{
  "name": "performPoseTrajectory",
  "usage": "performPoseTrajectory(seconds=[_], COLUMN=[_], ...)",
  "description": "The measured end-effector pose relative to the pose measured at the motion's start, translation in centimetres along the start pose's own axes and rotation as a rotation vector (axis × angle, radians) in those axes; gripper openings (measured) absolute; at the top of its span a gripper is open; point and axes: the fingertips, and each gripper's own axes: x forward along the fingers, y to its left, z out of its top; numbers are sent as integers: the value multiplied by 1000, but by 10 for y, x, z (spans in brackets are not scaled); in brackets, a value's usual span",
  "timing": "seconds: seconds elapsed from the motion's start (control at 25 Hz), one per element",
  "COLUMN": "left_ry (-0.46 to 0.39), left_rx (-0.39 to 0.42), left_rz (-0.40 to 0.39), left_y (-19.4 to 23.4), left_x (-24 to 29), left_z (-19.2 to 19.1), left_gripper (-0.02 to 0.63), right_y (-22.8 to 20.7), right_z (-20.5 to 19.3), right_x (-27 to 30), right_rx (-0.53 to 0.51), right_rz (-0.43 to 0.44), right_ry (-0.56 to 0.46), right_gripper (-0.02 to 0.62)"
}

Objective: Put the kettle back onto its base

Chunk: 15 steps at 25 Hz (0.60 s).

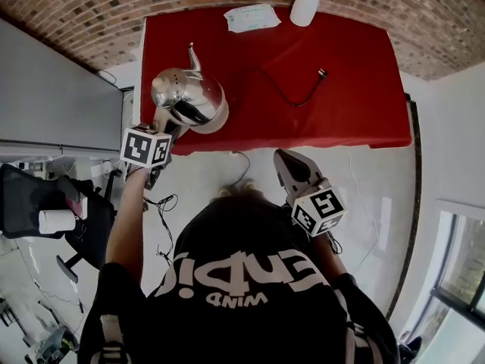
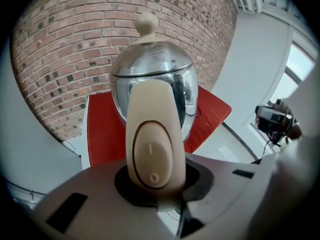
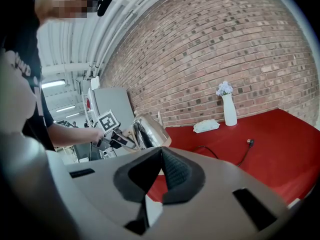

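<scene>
A shiny steel kettle (image 1: 187,97) with a cream handle and knob hangs over the front left corner of the red table (image 1: 356,89). My left gripper (image 1: 168,127) is shut on the kettle's handle (image 2: 152,149), just below the rocker switch. The kettle body (image 2: 152,81) fills the left gripper view, upright. My right gripper (image 1: 282,156) is in front of the table edge, over the floor, with its jaws shut and nothing between them (image 3: 159,168). A black cord (image 1: 292,97) with a plug (image 1: 322,73) lies on the table. No kettle base shows in any view.
A white vase (image 1: 305,4) with flowers and a tissue packet (image 1: 251,17) stand at the table's far edge by the brick wall. A grey cabinet (image 1: 53,89) is on the left, and a black office chair (image 1: 38,199) stands near it. Cables lie on the floor (image 1: 163,203).
</scene>
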Motion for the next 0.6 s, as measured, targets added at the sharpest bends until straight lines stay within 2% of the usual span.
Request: performPoseTrajectory(seconds=[0.16, 0.6], left_ry=[41, 112], left_rx=[-8, 21], left_rz=[-17, 19], left_y=[3, 8], left_x=[19, 50], left_z=[-11, -23], left_gripper=[60, 60], right_y=[-1, -7], right_z=[1, -4], right_x=[5, 11], right_rx=[3, 15], right_rz=[-1, -6], right_ry=[6, 28], right_gripper=[23, 22])
